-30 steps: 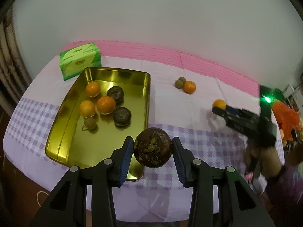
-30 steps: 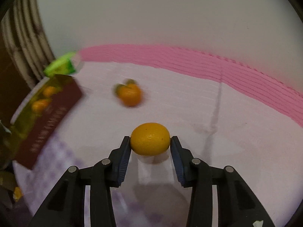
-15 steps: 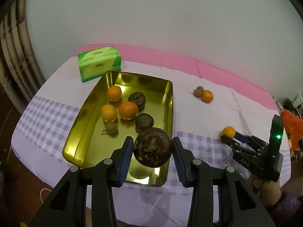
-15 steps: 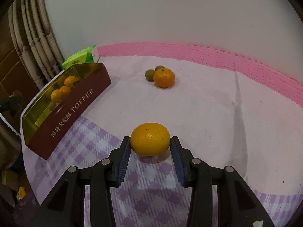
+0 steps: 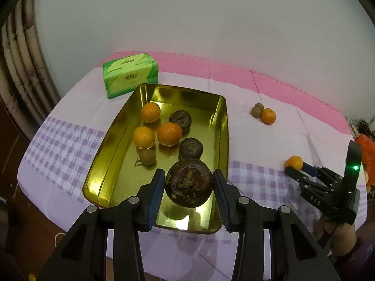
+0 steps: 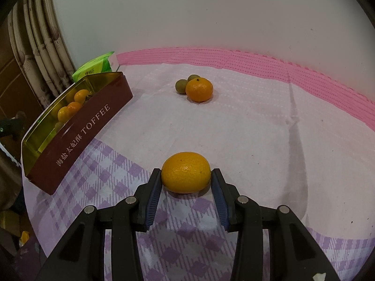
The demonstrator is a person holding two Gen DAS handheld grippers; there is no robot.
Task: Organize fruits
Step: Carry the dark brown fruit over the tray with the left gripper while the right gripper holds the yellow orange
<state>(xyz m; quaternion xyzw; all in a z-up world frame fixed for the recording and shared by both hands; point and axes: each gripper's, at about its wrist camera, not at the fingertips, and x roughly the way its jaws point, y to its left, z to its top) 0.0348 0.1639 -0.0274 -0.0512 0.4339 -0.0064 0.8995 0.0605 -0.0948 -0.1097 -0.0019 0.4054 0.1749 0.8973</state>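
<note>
My left gripper (image 5: 189, 188) is shut on a dark brown mangosteen (image 5: 189, 182) and holds it above the near end of the gold tin tray (image 5: 112, 140). The tray holds three oranges (image 5: 169, 134), two dark mangosteens (image 5: 190, 148) and a small brown fruit (image 5: 147, 157). My right gripper (image 6: 186, 185) is shut on an orange (image 6: 185, 175) just above the checked cloth, right of the tray (image 6: 77, 138); it also shows in the left wrist view (image 5: 302, 173). An orange (image 6: 199, 89) and two small brown fruits (image 6: 181, 86) lie loose on the cloth further back.
A green tissue pack (image 5: 130, 78) stands behind the tray at the back left. The table (image 5: 293, 126) has a pink and purple-checked cloth and ends at a white wall. Curtains (image 6: 39, 53) hang at the left. An orange bag (image 5: 366, 149) lies at the right edge.
My left gripper has carried the mangosteen leftward over the tray's near end. My right gripper has drawn back from the loose fruits with the orange in it and swung toward the tray.
</note>
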